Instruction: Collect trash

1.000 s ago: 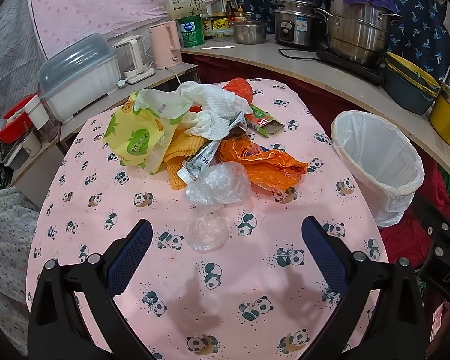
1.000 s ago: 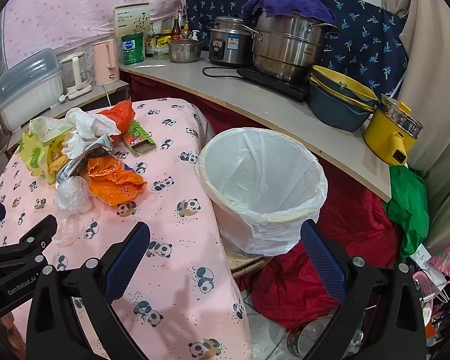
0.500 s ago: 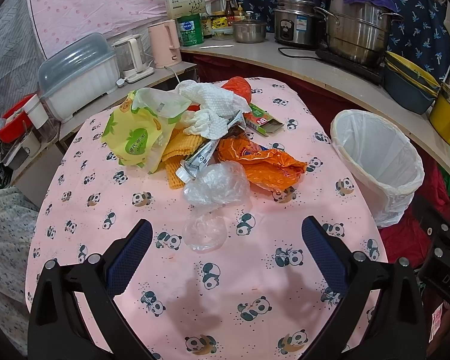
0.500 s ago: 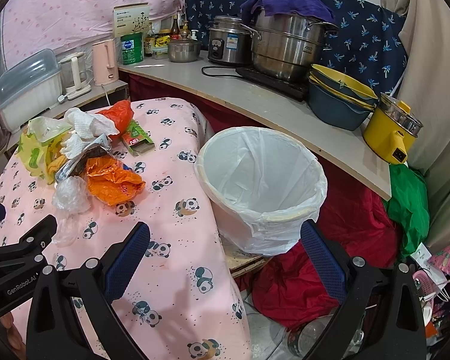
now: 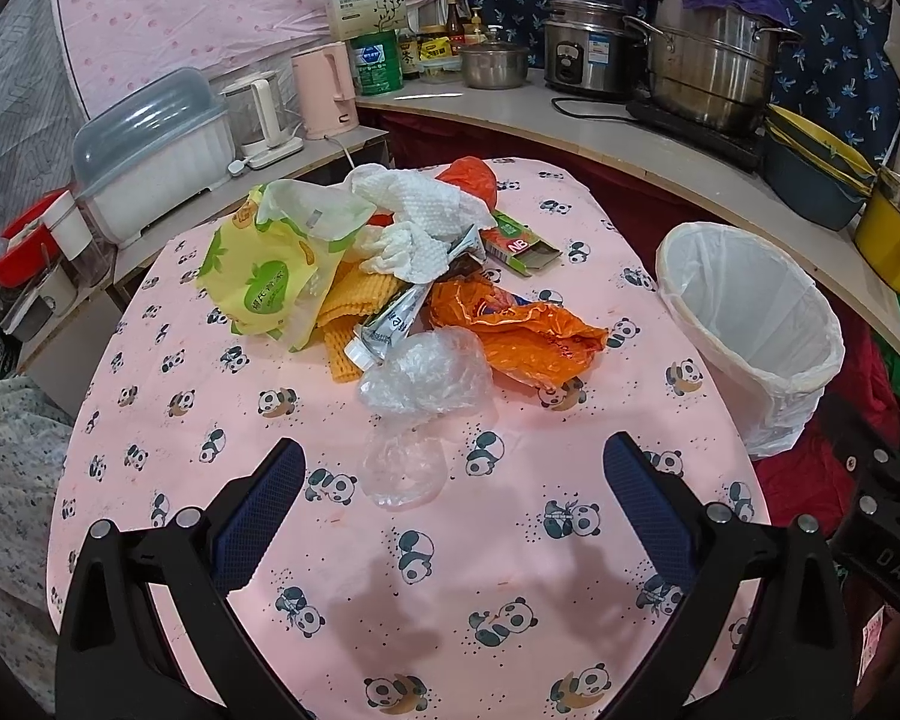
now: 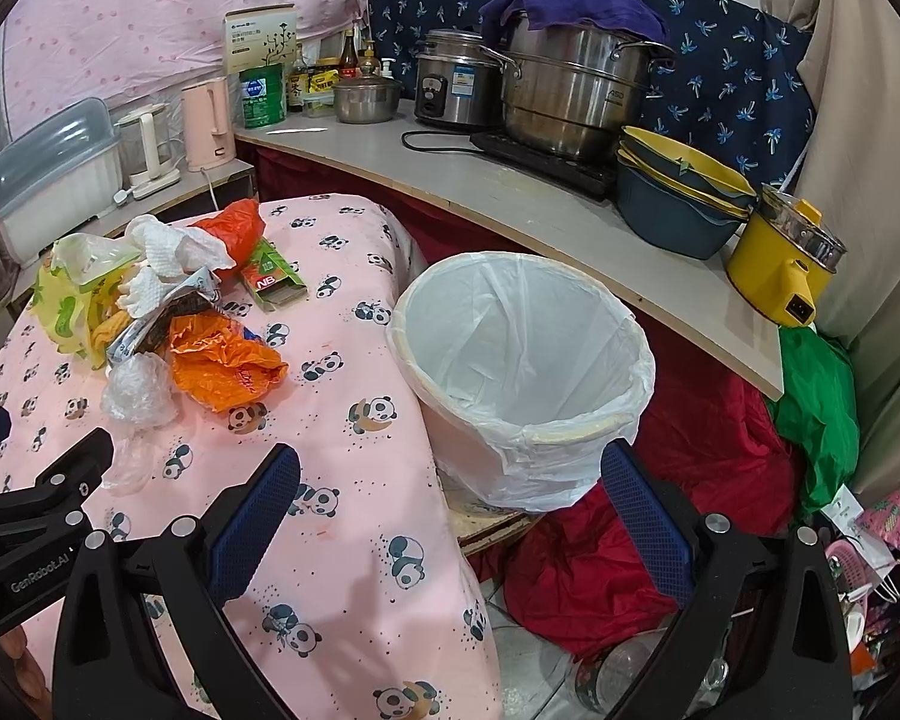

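A heap of trash lies on the pink panda tablecloth (image 5: 510,570): a yellow-green bag (image 5: 258,282), white paper towel (image 5: 417,222), an orange wrapper (image 5: 522,330), a green NB box (image 5: 519,243), crumpled clear plastic (image 5: 426,375) and a flat clear lid (image 5: 402,468). My left gripper (image 5: 447,498) is open, hovering just short of the clear lid. A white-lined bin (image 6: 522,360) stands off the table's right edge. My right gripper (image 6: 450,504) is open and empty, with the bin's near rim between its fingers in view.
A curved counter (image 6: 510,192) behind holds steel pots (image 6: 570,96), a rice cooker, stacked bowls (image 6: 678,198) and a yellow pot (image 6: 786,264). Kettles (image 5: 324,90) and a lidded dish box (image 5: 150,144) stand at the back left. Red and green cloth (image 6: 690,480) lies below the bin.
Both views have shifted only slightly; the trash heap sits a little higher in the left wrist view. Nothing was grasped or moved, and both grippers stay open.
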`<move>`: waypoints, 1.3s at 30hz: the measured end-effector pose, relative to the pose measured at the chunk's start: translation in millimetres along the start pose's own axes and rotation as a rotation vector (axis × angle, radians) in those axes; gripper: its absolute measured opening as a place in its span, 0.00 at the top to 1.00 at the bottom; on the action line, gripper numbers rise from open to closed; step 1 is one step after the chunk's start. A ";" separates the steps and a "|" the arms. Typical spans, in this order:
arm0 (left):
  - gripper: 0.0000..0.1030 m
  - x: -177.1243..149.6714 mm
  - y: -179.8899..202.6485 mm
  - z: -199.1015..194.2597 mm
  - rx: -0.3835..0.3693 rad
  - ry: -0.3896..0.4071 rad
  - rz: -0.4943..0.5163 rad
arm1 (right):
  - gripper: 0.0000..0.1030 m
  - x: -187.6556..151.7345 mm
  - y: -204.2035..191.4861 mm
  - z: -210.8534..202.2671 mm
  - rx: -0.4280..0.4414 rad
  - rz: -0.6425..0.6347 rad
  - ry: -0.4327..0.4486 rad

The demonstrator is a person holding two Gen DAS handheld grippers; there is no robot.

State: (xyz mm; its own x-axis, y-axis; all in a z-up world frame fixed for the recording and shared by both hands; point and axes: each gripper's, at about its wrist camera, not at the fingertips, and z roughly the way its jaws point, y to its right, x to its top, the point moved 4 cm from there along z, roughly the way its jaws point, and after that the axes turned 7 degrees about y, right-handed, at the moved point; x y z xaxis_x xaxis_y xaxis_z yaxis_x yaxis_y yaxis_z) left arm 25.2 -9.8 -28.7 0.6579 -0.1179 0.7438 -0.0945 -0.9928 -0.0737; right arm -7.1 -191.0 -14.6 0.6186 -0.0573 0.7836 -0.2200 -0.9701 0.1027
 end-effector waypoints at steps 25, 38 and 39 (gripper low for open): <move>0.07 16.8 -27.6 14.4 -0.039 0.038 -0.080 | 0.07 7.5 1.2 12.8 -0.025 0.023 0.011; 0.07 65.5 -85.0 68.0 -0.034 0.061 -0.231 | 0.07 36.7 -29.6 50.4 0.058 0.066 -0.005; 0.07 67.1 -86.2 74.4 -0.031 0.055 -0.228 | 0.07 38.7 -32.4 53.3 0.063 0.069 -0.007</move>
State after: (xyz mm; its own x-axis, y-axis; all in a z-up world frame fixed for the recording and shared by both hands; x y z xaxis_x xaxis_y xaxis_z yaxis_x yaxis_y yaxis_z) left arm 133.1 66.2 -21.9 0.6235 0.1114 0.7738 0.0283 -0.9924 0.1201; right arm 64.2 -174.3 -20.2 0.6087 -0.1260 0.7834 -0.2144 -0.9767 0.0095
